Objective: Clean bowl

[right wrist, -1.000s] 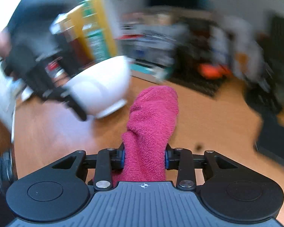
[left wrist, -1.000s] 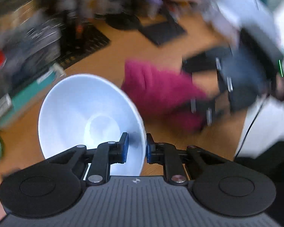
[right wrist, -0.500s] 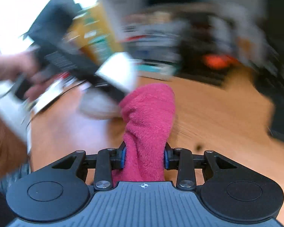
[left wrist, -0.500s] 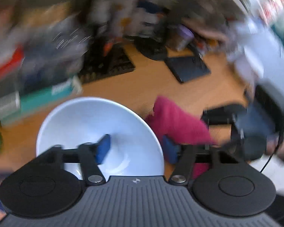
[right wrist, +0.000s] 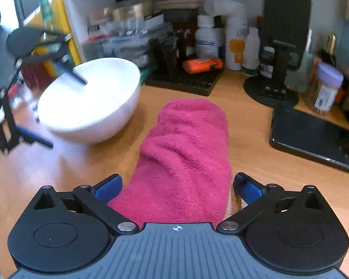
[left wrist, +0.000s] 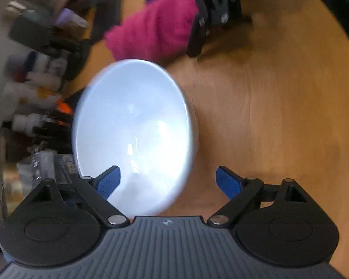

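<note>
Both claws have just let go. A second ago the left gripper (left wrist: pixel 167 181) pinched the rim of the white bowl (left wrist: pixel 132 125); now its fingers are spread wide, one over the bowl and one outside it. The right gripper (right wrist: pixel 176 186) squeezed the pink cloth (right wrist: pixel 186 153) before; now its fingers stand wide on each side of it and hold nothing. The bowl sits on the wooden table (right wrist: pixel 249 139), near the cloth. I think the wiping is done. Both grippers hang low over the table.
</note>
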`<act>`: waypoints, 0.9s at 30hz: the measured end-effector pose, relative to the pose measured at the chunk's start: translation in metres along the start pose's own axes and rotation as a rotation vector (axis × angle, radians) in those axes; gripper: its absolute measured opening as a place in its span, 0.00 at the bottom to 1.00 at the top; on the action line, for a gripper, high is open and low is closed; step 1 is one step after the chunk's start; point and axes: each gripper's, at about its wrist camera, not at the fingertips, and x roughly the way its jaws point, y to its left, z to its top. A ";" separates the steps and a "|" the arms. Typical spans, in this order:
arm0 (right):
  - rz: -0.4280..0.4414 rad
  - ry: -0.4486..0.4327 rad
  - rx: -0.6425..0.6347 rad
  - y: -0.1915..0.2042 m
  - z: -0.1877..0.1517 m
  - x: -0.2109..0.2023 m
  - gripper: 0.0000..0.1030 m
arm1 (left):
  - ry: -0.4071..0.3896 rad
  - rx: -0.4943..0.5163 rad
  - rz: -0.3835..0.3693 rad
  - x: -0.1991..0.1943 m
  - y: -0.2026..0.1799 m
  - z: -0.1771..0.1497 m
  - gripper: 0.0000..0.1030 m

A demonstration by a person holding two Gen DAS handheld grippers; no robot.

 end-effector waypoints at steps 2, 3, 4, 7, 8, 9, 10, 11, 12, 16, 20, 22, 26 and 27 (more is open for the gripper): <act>-0.001 -0.014 -0.022 0.001 0.002 -0.001 0.51 | 0.057 -0.059 -0.027 0.002 0.009 0.001 0.35; 0.014 -0.013 -0.008 -0.002 0.006 0.000 0.45 | 0.070 -0.063 -0.038 0.001 0.009 0.003 0.27; 0.028 -0.011 0.006 -0.005 0.010 0.002 0.40 | 0.072 -0.114 -0.071 -0.003 0.012 0.007 0.25; 0.123 -0.019 0.080 -0.022 0.018 -0.004 0.36 | 0.043 -0.383 -0.210 -0.015 0.033 0.014 0.19; 0.159 -0.028 0.109 -0.029 0.020 -0.010 0.36 | 0.007 -0.542 -0.289 -0.021 0.043 0.012 0.17; 0.189 -0.037 0.128 -0.035 0.021 -0.016 0.36 | -0.030 -0.665 -0.353 -0.025 0.049 0.007 0.18; 0.192 -0.041 0.112 -0.036 0.021 -0.022 0.36 | -0.067 -0.780 -0.413 -0.029 0.055 0.002 0.19; 0.199 -0.042 0.092 -0.036 0.021 -0.028 0.36 | -0.091 -0.859 -0.451 -0.032 0.055 -0.004 0.21; 0.229 -0.032 0.046 -0.034 0.020 -0.038 0.36 | -0.114 -0.933 -0.486 -0.034 0.056 -0.009 0.22; 0.367 0.005 -0.345 0.013 0.004 -0.063 0.36 | -0.160 -1.080 -0.567 -0.032 0.049 -0.031 0.27; 0.342 0.012 -0.533 0.038 0.008 -0.047 0.36 | -0.142 -1.068 -0.604 -0.030 0.039 -0.028 0.30; 0.275 0.006 -0.489 0.030 0.024 -0.026 0.36 | -0.139 -1.080 -0.608 -0.028 0.042 -0.026 0.30; 0.171 -0.040 -0.349 0.002 0.057 0.006 0.36 | -0.126 -1.071 -0.609 -0.027 0.044 -0.020 0.31; 0.194 -0.047 -0.346 0.002 0.060 0.007 0.36 | -0.118 -1.055 -0.599 -0.028 0.043 -0.016 0.31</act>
